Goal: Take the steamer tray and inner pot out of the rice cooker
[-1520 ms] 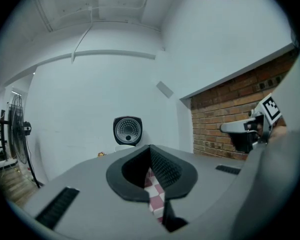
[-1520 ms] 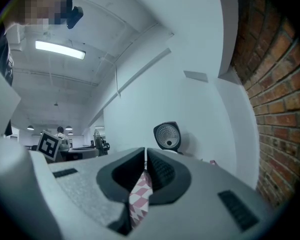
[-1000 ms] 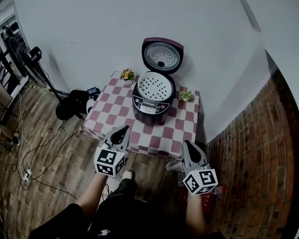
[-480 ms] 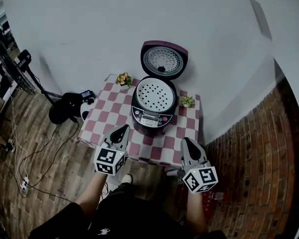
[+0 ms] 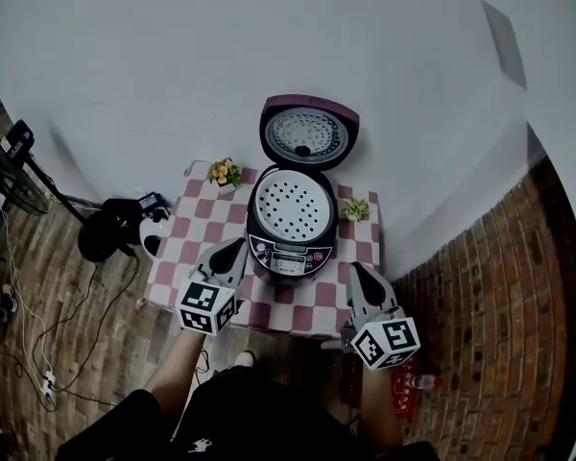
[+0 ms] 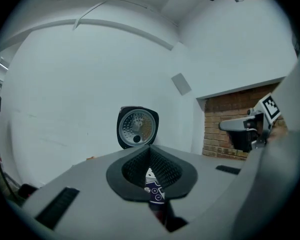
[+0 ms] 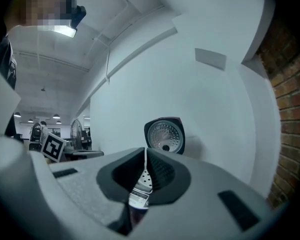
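A dark purple rice cooker [image 5: 290, 230] stands on a small checkered table [image 5: 182, 243] with its lid [image 5: 308, 133] tipped up. The white perforated steamer tray [image 5: 291, 203] lies in its top; the inner pot under it is hidden. My left gripper [image 5: 232, 254] is shut and empty, short of the cooker's front left. My right gripper [image 5: 361, 279] is shut and empty too, at the front right. In the left gripper view the lid [image 6: 137, 127] rises above the closed jaws. The lid [image 7: 164, 136] and a sliver of tray [image 7: 146, 179] show in the right gripper view.
Two small potted plants [image 5: 223, 172] [image 5: 356, 208] flank the cooker on the table. A white wall stands behind it and a brick wall [image 5: 499, 286] to the right. A fan base [image 5: 106, 229] and cables lie on the wooden floor at the left.
Both grippers have come closer to the table and the cooker, side by side. The cooker now sits between them in the head view. Both jaws stayed shut.
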Available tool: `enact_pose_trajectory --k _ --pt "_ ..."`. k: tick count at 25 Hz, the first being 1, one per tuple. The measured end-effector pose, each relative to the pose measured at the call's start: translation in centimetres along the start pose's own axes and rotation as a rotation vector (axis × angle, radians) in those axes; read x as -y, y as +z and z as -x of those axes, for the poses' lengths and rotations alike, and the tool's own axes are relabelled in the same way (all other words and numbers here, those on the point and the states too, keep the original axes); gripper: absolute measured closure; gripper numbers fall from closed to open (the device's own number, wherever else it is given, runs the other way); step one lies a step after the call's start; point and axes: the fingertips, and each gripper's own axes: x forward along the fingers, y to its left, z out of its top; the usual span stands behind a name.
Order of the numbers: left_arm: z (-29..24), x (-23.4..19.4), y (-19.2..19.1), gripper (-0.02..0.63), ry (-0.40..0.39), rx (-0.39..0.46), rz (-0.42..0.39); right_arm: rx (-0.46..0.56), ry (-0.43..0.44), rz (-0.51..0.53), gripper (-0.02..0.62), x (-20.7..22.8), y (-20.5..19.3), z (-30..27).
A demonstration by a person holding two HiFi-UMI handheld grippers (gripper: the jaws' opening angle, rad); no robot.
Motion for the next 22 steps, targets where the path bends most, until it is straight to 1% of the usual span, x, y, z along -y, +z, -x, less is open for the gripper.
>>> enact_pose_trajectory --k 7,12,15,19,22 --pt "-3.2 -2.6 -0.2 0.603 -0.121 -0.018 0.016 -0.011 -0.025 0.019 0.592 0.2 0.2 -4.4" --pt "-4.4 -5.3 -0.8 0.603 -0.128 -0.045 0.019 -0.012 -0.031 0.027 0.592 0.0 0.9 -7.2" --pt "-5.0 -6.5 -1.4 0.603 -0.137 -0.065 0.043 -0.021 -0.034 0.031 0.592 -0.1 0.9 -8.5" --pt "-5.3 -7.2 -2.3 0.603 -0.137 -0.091 0.080 -0.053 -0.026 0.018 0.592 -0.1 0.2 -9.8" --pt "-5.5 -7.5 -2.4 0.603 -0.130 -0.106 0.082 -0.068 -0.020 0.012 0.592 -0.1 -0.1 -10.9"
